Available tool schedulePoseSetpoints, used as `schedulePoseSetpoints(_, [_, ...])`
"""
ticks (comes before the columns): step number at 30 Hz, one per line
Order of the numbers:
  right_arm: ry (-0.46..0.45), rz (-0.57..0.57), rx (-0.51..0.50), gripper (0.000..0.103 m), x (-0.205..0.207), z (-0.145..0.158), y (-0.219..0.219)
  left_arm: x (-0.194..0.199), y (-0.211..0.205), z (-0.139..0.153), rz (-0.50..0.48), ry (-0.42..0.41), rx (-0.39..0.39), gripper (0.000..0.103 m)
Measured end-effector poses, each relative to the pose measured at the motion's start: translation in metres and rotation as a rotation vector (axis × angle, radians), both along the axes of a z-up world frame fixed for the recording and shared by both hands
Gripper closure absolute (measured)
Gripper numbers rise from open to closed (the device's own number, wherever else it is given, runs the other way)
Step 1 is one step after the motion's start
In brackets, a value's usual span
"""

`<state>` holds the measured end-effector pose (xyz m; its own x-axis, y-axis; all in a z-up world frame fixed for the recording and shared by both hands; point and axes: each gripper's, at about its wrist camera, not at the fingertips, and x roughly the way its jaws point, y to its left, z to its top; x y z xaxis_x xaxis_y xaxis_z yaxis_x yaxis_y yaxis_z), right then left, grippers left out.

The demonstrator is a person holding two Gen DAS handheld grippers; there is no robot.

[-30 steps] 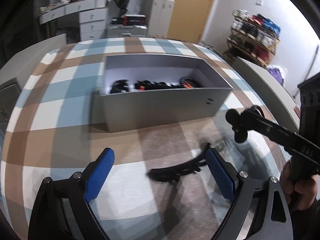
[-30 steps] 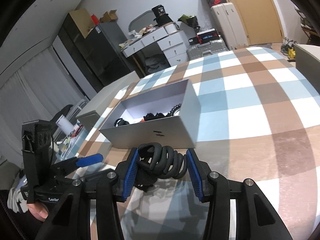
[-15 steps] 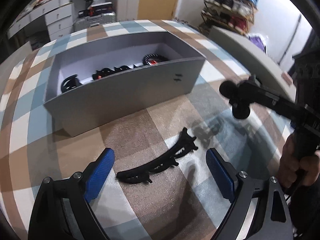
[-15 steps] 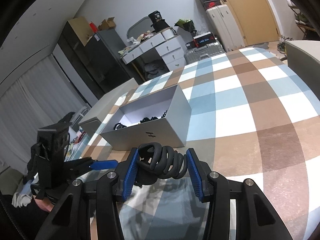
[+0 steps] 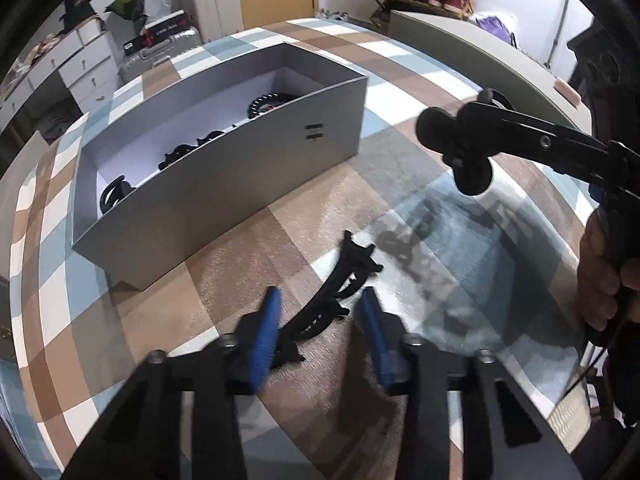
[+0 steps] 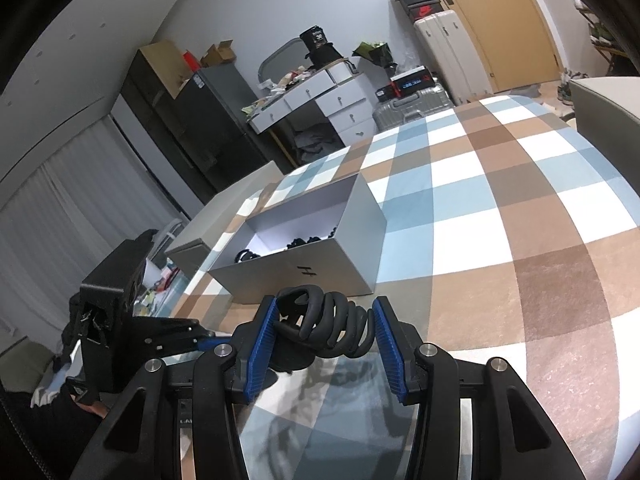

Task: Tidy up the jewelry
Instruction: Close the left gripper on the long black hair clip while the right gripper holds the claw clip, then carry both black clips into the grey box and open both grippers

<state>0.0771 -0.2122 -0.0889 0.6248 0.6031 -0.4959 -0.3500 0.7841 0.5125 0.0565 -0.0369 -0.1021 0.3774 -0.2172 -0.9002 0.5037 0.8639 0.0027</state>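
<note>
While the left wrist view is looking down at the plaid-covered desk (image 5: 420, 92), the left tongs (image 5: 322, 330) are sitting low over it with the blue pads (image 5: 264, 340) partly drawn in, straddling a black toothed hair clip (image 5: 336, 288) that is lying flat on the cloth. Whether the pads are touching the clip cannot be told; the near end is lying against the left pad, the far end is fanning out past the tips. A grey open box (image 5: 224, 184) is standing beyond the clip, apart from it, with dark jewelry pieces (image 5: 192, 148) and a black beaded bracelet (image 5: 266, 102) lying along its floor. At the right the right tongs (image 5: 468, 148) are hanging above the desk, gripping a black coiled piece, with the person's hand (image 5: 604, 272) on the grip below.

In the right wrist view, the right tongs (image 6: 324, 334) are clamping a black spiral hair tie (image 6: 332, 324) between the blue pads (image 6: 386, 348), narrow, lifted off the cloth. The grey box (image 6: 320, 268) is sitting just beyond the tips, open side up, dark items showing inside. The left tongs (image 6: 200, 336) are showing at the lower left, low over the desk (image 6: 500, 208). A white drawer unit (image 6: 332, 100) and suitcases (image 6: 440, 44) are standing behind.
</note>
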Motion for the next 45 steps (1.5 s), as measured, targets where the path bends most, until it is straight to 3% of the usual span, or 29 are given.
schedulePoseSetpoints(3, [0.002, 0.004, 0.002, 0.056, 0.0, 0.0, 0.001, -0.007, -0.008, 0.001, -0.035, -0.01, 0.038, 0.084])
schedulePoseSetpoints(7, [0.003, 0.001, 0.011, 0.056, 0.0, -0.001, -0.001, -0.012, -0.013, 0.002, -0.045, -0.006, 0.059, 0.085])
schedulePoseSetpoints(12, [0.0, 0.003, 0.02, 0.056, -0.003, 0.0, -0.002, -0.006, -0.003, 0.001, -0.004, 0.029, -0.004, 0.085])
schedulePoseSetpoints(32, [0.002, -0.003, 0.022, 0.056, -0.003, 0.0, -0.002, -0.015, -0.008, 0.014, -0.003, -0.024, -0.02, 0.088])
schedulePoseSetpoints(40, [0.004, -0.009, 0.014, 0.056, -0.002, 0.004, 0.002, -0.019, -0.006, 0.036, -0.01, -0.109, -0.025, 0.088])
schedulePoseSetpoints(45, [-0.031, 0.0, 0.03, 0.056, 0.001, 0.019, 0.005, -0.01, 0.004, 0.06, 0.017, -0.159, -0.093, 0.088])
